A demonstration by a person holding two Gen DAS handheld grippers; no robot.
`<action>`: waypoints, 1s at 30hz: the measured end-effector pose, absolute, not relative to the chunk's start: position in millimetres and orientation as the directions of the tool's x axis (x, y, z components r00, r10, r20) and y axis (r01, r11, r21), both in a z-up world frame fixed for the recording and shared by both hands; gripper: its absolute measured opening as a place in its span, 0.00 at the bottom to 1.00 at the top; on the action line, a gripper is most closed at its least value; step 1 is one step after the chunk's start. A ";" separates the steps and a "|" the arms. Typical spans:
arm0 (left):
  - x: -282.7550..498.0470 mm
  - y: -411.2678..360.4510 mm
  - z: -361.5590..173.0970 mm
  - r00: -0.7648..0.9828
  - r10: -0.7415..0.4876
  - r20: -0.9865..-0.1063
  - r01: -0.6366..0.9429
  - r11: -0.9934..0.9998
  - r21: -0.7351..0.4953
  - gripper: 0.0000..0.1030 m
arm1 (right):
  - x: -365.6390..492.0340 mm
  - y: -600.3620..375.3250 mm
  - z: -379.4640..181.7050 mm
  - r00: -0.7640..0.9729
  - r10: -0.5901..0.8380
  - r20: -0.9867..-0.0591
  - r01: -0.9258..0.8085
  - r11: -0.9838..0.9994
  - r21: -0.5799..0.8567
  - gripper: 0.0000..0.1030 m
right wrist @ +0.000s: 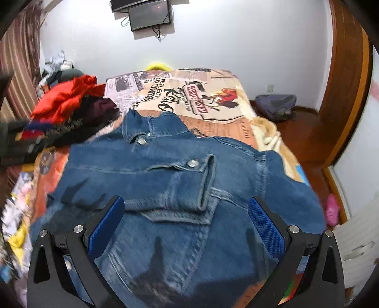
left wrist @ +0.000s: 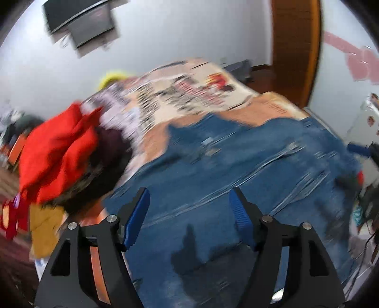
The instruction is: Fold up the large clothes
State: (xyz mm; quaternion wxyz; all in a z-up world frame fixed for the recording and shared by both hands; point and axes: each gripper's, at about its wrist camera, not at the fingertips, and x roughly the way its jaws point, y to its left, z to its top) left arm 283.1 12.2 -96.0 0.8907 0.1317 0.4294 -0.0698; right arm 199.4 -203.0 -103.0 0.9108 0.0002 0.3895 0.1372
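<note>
Blue-padded black left hand-held gripper and right hand-held gripper, jaws apart and empty, above blue denim jacket spread on printed bed cover, red garment pile beside it

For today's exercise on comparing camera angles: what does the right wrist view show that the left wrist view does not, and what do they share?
Only the right wrist view shows the right gripper, open, the jacket's metal snap buttons, a sleeve folded across it, and readable print on the bedspread.

Only the left wrist view, heavily blurred, shows the left gripper, open and empty.

Both show the denim jacket spread on the bed, the red garment on the clothes pile, and the wall-mounted screen.
</note>
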 end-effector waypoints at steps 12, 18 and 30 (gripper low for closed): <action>227.9 149.9 -193.8 0.431 0.033 -0.902 0.024 0.999 0.048 0.68 | 266.1 -200.4 -154.4 0.477 0.299 -0.826 -0.207 0.952 0.225 0.75; 226.1 149.8 -239.8 0.359 0.044 -0.932 -0.025 0.999 0.037 0.68 | 274.7 -182.0 -154.7 0.517 0.186 -0.835 -0.190 0.977 0.100 0.41; 234.2 158.2 -250.4 0.372 0.089 -0.924 -0.164 0.986 0.029 0.68 | 256.2 -180.5 -92.3 0.666 0.197 -0.720 -0.248 0.968 0.035 0.20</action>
